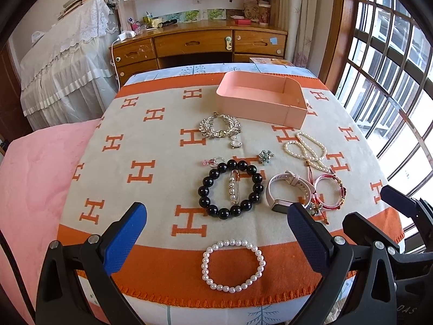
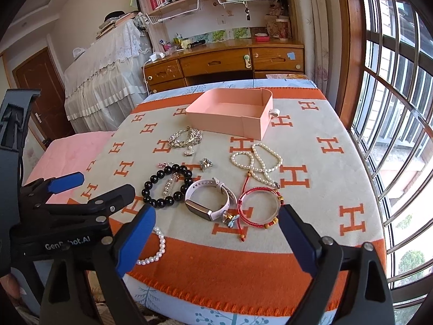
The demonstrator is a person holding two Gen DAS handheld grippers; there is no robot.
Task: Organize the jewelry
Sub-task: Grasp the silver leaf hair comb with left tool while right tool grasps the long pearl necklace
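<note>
A pink open box (image 1: 259,98) (image 2: 230,113) sits at the far side of the orange-and-cream blanket. Jewelry lies in front of it: a silver leaf brooch (image 1: 219,129), a pearl necklace (image 1: 307,150), a black bead bracelet (image 1: 231,189) with a pearl pin inside it, a pink watch (image 1: 289,193) (image 2: 208,199), a red bangle (image 1: 328,192) (image 2: 258,207), and a white pearl bracelet (image 1: 233,265) nearest the front edge. My left gripper (image 1: 216,222) is open and empty above the pearl bracelet. My right gripper (image 2: 216,233) is open and empty, near the watch and the red bangle.
A small flower ring (image 1: 265,157) and a pink charm (image 1: 213,161) lie among the pieces. A pink quilt (image 1: 40,178) lies left of the blanket. A wooden desk (image 1: 200,46) stands behind, and barred windows (image 1: 392,81) run along the right.
</note>
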